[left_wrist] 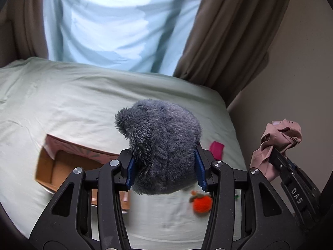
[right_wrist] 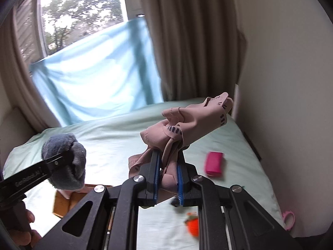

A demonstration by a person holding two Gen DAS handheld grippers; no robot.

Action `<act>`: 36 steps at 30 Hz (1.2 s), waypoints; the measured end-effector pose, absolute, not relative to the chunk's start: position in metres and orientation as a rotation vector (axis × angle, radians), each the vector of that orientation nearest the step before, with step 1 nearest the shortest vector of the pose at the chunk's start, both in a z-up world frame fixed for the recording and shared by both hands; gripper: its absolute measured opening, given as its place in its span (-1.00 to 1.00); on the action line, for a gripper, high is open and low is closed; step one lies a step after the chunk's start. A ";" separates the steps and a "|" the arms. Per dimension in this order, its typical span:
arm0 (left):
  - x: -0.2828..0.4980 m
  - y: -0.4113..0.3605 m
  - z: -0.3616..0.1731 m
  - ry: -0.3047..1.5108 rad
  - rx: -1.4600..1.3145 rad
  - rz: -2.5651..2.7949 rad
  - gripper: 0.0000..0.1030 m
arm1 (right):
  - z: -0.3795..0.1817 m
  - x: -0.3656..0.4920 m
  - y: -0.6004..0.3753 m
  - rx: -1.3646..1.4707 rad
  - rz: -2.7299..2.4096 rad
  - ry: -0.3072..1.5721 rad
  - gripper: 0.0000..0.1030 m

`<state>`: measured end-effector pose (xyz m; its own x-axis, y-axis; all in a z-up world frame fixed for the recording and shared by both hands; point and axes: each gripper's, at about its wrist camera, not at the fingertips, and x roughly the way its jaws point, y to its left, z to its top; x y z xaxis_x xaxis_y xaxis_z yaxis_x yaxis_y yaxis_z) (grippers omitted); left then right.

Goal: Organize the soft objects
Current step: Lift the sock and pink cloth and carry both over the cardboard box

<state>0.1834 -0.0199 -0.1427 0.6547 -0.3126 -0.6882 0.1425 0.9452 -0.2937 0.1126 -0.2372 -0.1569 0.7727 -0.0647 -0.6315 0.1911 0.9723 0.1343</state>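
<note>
My left gripper (left_wrist: 164,166) is shut on a fluffy grey plush item (left_wrist: 162,145) and holds it above the bed; it also shows in the right wrist view (right_wrist: 66,162). My right gripper (right_wrist: 167,173) is shut on a crumpled pink cloth (right_wrist: 183,123), held above the bed; the cloth also shows at the right of the left wrist view (left_wrist: 276,143). An open cardboard box (left_wrist: 60,166) lies on the bed below and left of the plush. An orange knitted toy (left_wrist: 200,203) and a magenta pad (left_wrist: 216,150) lie on the sheet.
The bed has a pale green sheet (left_wrist: 72,104). A light blue cloth (left_wrist: 116,25) hangs over the window between brown curtains (left_wrist: 224,41). A wall (right_wrist: 291,104) runs along the bed's right side. A pink ring-shaped item (right_wrist: 288,219) lies at the bed's right edge.
</note>
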 end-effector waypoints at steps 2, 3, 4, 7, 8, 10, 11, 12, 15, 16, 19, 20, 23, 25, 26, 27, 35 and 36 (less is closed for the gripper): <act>0.183 0.005 -0.146 0.830 -0.201 -0.255 -0.19 | -0.151 0.116 -0.214 0.201 -0.118 0.672 -0.74; 0.183 0.017 -0.151 0.835 -0.194 -0.251 -0.19 | -0.152 0.122 -0.202 0.206 -0.111 0.681 -0.74; 0.183 0.031 -0.155 0.843 -0.190 -0.248 -0.19 | -0.151 0.125 -0.189 0.211 -0.110 0.689 -0.74; 0.184 0.071 -0.171 0.874 -0.175 -0.238 -0.19 | -0.155 0.133 -0.150 0.246 -0.092 0.720 -0.74; 0.185 0.085 -0.175 0.887 -0.170 -0.237 -0.19 | -0.159 0.138 -0.142 0.253 -0.089 0.733 -0.74; 0.191 0.108 -0.191 0.919 -0.150 -0.241 -0.19 | -0.168 0.151 -0.120 0.259 -0.085 0.766 -0.74; 0.194 0.118 -0.197 0.932 -0.137 -0.240 -0.19 | -0.174 0.158 -0.110 0.270 -0.084 0.782 -0.74; 0.197 0.128 -0.205 0.947 -0.122 -0.244 -0.19 | -0.176 0.154 -0.099 0.283 -0.082 0.795 -0.74; 0.213 0.152 -0.228 0.989 -0.083 -0.251 -0.19 | -0.197 0.160 -0.068 0.305 -0.077 0.844 -0.74; 0.218 0.161 -0.237 1.007 -0.067 -0.257 -0.19 | -0.205 0.162 -0.059 0.310 -0.075 0.862 -0.74; 0.233 0.177 -0.264 1.061 -0.032 -0.273 -0.19 | -0.234 0.171 -0.032 0.319 -0.064 0.930 -0.74; 0.237 0.180 -0.272 1.078 -0.019 -0.274 -0.19 | -0.245 0.174 -0.023 0.320 -0.061 0.958 -0.75; 0.247 0.190 -0.300 1.137 0.020 -0.277 -0.19 | -0.277 0.187 -0.003 0.352 -0.044 1.051 -0.75; 0.254 0.193 -0.320 1.179 0.036 -0.278 -0.19 | -0.299 0.197 0.005 0.377 -0.037 1.113 -0.75; 0.255 0.195 -0.328 1.193 0.043 -0.279 -0.19 | -0.310 0.202 0.008 0.394 -0.035 1.143 -0.75; 0.257 0.195 -0.336 1.208 0.050 -0.281 -0.19 | -0.320 0.207 0.010 0.409 -0.035 1.172 -0.75; 0.274 0.182 -0.410 1.352 0.126 -0.318 -0.19 | -0.398 0.251 0.014 0.481 -0.040 1.349 -0.75; 0.276 0.180 -0.418 1.367 0.134 -0.324 -0.19 | -0.406 0.256 0.013 0.484 -0.044 1.368 -0.75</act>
